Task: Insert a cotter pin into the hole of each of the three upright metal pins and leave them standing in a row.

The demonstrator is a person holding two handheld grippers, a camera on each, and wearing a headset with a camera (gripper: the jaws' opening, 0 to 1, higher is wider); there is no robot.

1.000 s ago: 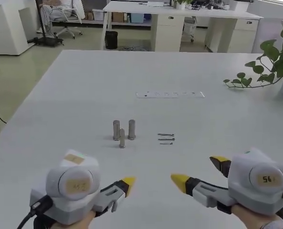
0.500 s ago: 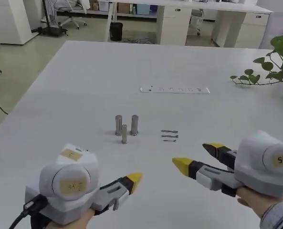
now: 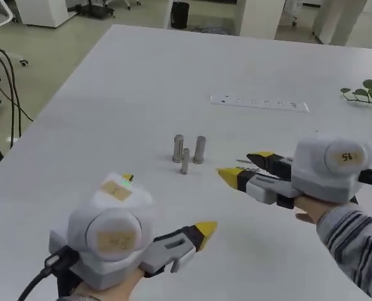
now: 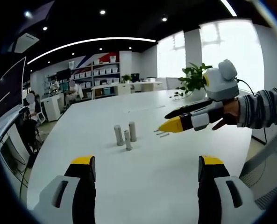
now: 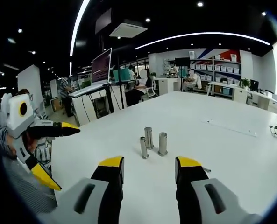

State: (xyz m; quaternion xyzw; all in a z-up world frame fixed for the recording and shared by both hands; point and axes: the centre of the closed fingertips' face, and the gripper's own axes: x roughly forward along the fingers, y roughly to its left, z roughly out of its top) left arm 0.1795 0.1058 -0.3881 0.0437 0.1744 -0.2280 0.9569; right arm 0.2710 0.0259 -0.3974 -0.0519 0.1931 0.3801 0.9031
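Steel pins (image 3: pixel 187 152) stand clustered on a table (image 3: pixel 142 81). Beside them hovers the right gripper (image 3: pixel 238 164), the left gripper (image 4: pixel 147 162) nearer, both with jaws spread.

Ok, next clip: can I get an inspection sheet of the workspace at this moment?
Surface: white table, matte, level.
Job's things: three metal pins upright, bunched in a triangle, not a row; cotter pins lie loose on the table beside them.
Clutter: power strip and plant at the far side.
Grippers: left gripper open, empty, held back; right gripper open, empty, tips near the cotter pins.
Cables: black cable from the left gripper's body; floor cables left of the table.
Surroundings: open office, desks, seated people.
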